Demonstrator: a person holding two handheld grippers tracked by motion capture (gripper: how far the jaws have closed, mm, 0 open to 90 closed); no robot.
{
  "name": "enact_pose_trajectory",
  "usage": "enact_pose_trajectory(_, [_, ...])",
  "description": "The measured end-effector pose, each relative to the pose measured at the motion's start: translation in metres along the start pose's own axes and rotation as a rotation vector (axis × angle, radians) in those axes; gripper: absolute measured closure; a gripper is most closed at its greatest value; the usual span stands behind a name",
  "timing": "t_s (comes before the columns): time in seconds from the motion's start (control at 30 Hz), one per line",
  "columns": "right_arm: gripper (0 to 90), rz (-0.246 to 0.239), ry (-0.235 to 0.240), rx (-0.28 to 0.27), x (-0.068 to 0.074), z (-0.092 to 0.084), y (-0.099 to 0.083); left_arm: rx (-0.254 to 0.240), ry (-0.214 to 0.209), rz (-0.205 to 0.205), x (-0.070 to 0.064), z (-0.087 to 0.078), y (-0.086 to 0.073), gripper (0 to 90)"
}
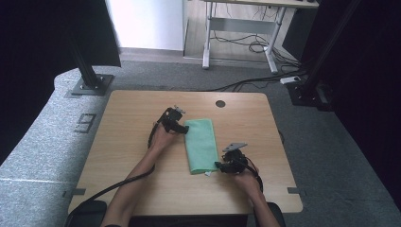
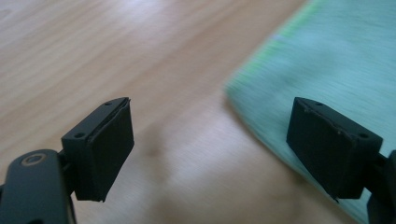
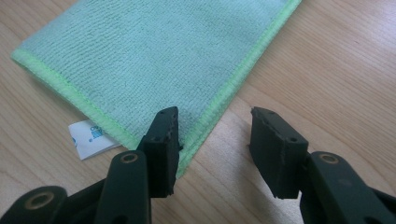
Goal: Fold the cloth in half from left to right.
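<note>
Table [image 1: 142, 142] first: your pale wooden top carries everything, with a round dark grommet hole [image 1: 220, 103] close to its far edge and bare wood along the near edge where your forearms come in. On it, a little right of the middle, lies the folded green cloth [image 1: 201, 144], flat, its long sides running from the far edge toward the near one; it has a brighter green stitched hem, and a small white label [image 3: 91, 137] sticks out from under its near end. Your left gripper [image 1: 182, 127] sits at the far left corner of that cloth, and in the left gripper view its jaws stand wide apart, released, with bare wood between them; the right-hand pad in that view hangs over the cloth's edge [image 2: 327, 70], though the blur keeps you from telling whether it touches. Your right gripper [image 1: 218, 165] is at the cloth's near right corner, on the side toward the table's right edge. In the right gripper view its jaws are partly open and grip nothing: one pad stands over the hem at that corner [image 3: 154, 56], the other over bare wood just beside it, so the corner edge lies between them unclamped. The two grippers are well apart, at diagonally opposite corners of the cloth.
</note>
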State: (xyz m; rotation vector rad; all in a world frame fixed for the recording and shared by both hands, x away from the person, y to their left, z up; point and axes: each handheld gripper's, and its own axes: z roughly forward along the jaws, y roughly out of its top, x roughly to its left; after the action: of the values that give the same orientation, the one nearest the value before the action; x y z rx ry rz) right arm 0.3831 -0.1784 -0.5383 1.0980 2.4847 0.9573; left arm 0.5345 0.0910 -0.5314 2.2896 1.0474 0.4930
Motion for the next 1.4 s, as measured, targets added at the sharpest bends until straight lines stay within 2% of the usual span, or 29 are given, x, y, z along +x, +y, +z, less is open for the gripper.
enact_pose_trajectory(0.17, [51.1,0.002,0.001,0.0,0.005,0.002,0.002,-0.007,-0.044,0.087,-0.027,-0.02,-0.018,14.8])
enact_pose_trajectory(0.3, [50.6,0.001,0.001,0.0,0.009,0.003,0.003,-0.011,-0.089,0.107,-0.045,-0.036,-0.038,14.8])
enact_pose_trajectory(0.43, [50.2,0.001,0.001,-0.001,0.012,0.005,0.004,-0.032,-0.133,0.102,-0.062,-0.054,-0.06,14.8])
enact_pose_trajectory(0.53, [50.0,-0.001,0.001,-0.002,0.015,0.006,0.006,-0.03,-0.161,0.11,-0.072,-0.067,-0.076,14.8])
enact_pose_trajectory(0.67, [49.6,-0.007,0.001,-0.006,0.019,0.009,0.009,-0.027,-0.161,0.1,-0.074,-0.076,-0.092,14.8])
enact_pose_trajectory(0.9, [49.2,-0.026,-0.002,-0.02,0.028,0.017,0.016,-0.025,-0.14,0.067,-0.066,-0.082,-0.105,14.8])
enact_pose_trajectory(1.03, [48.2,-0.034,-0.011,-0.018,0.03,0.018,0.018,-0.018,-0.091,0.078,-0.061,-0.085,-0.108,15.0])
enact_pose_trajectory(1.1, [47.6,-0.03,-0.01,-0.019,0.029,0.018,0.017,-0.027,-0.048,0.087,-0.061,-0.088,-0.11,15.6])
enact_pose_trajectory(1.13, [47.4,-0.024,-0.008,-0.017,0.029,0.018,0.017,-0.046,-0.052,0.085,-0.06,-0.09,-0.11,15.7])
enact_pose_trajectory(1.2, [47.3,-0.026,-0.011,-0.013,0.029,0.018,0.018,-0.102,-0.107,0.036,-0.061,-0.093,-0.106,15.7])
enact_pose_trajectory(1.27, [46.4,-0.025,-0.011,-0.009,0.029,0.017,0.017,-0.136,-0.157,0.015,-0.064,-0.093,-0.101,15.7])
enact_pose_trajectory(1.33, [45.8,-0.017,-0.006,-0.007,0.028,0.016,0.016,-0.115,-0.162,0.037,-0.07,-0.088,-0.098,15.4])
enact_pose_trajectory(1.4, [45.3,-0.021,-0.005,-0.004,0.027,0.015,0.015,-0.073,-0.133,0.089,-0.078,-0.08,-0.098,14.9])
